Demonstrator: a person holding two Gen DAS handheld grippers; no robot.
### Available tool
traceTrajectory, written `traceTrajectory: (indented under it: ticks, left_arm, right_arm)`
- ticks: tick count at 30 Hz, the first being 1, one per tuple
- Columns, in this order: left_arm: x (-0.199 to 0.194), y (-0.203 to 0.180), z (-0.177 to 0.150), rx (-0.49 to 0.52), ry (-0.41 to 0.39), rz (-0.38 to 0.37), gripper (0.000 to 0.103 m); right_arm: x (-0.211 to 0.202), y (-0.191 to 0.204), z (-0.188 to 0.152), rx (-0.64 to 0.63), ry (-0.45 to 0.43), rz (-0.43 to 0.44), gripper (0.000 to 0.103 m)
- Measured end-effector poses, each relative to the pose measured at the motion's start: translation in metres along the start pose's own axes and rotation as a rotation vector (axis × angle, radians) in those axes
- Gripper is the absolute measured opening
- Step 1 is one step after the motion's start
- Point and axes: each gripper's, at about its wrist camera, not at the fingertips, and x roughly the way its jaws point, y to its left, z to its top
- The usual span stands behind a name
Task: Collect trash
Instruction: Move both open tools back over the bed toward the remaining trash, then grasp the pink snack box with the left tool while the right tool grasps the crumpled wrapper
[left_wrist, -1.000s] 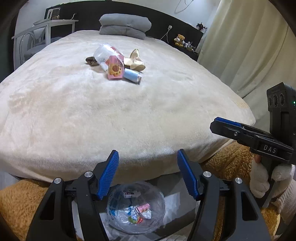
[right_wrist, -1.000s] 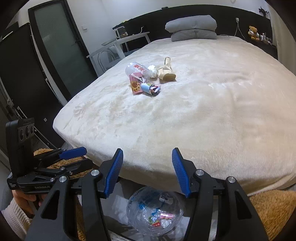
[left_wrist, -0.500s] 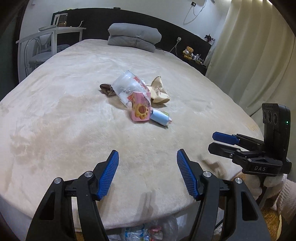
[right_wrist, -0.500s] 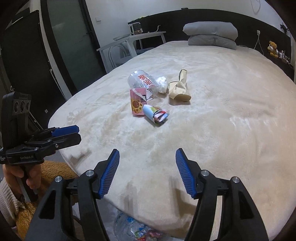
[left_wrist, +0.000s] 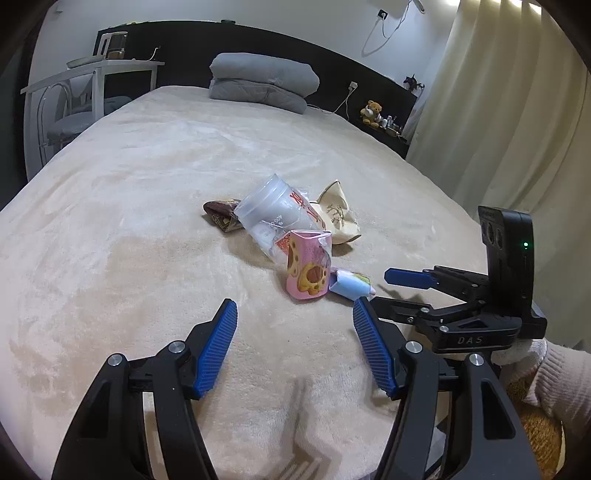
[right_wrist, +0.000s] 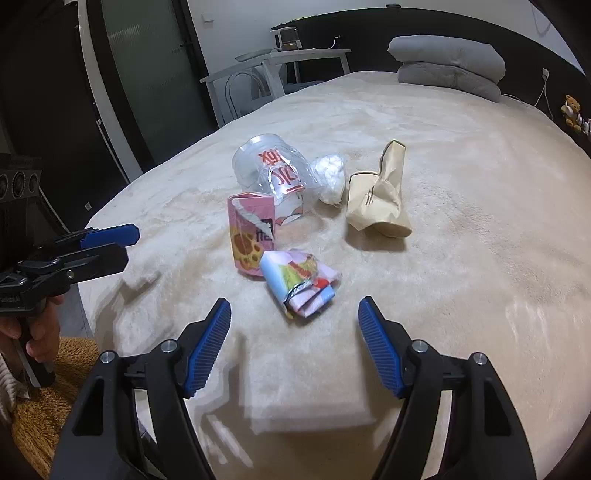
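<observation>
Right wrist view: the right tongs (right_wrist: 294, 347), empty with jaws just widening, hover over the bed (right_wrist: 461, 258), a crumpled blue wrapper (right_wrist: 299, 282) just ahead. Beyond lie a pink carton (right_wrist: 251, 236), a clear cup (right_wrist: 271, 173) and a beige bag (right_wrist: 380, 199). Left tongs (left_wrist: 295, 350) stand spread, empty.

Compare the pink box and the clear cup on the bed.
The pink box stands upright; the clear cup lies on its side. The box is opaque, printed with cookies; the cup is see-through with red lettering. The box looks torn, the cup crumpled. Both sit in one trash cluster, untouched by either gripper.
</observation>
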Motion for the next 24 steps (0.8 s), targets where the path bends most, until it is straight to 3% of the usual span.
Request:
traceTrajectory:
  ticks: [13, 15, 24]
  left_arm:
    - [0.019, 0.006, 0.010, 0.046, 0.019, -0.001, 0.064]
    - [0.021, 0.008, 0.012, 0.046, 0.021, 0.002, 0.064]
    - [0.026, 0.009, 0.012, 0.044, 0.036, 0.008, 0.064]
  right_arm:
    - [0.037, -0.014, 0.021, -0.052, 0.057, 0.094, 0.070]
    - [0.042, -0.014, 0.024, -0.067, 0.065, 0.094, 0.055]
    - [0.029, -0.012, 0.021, -0.090, 0.032, 0.081, 0.053]
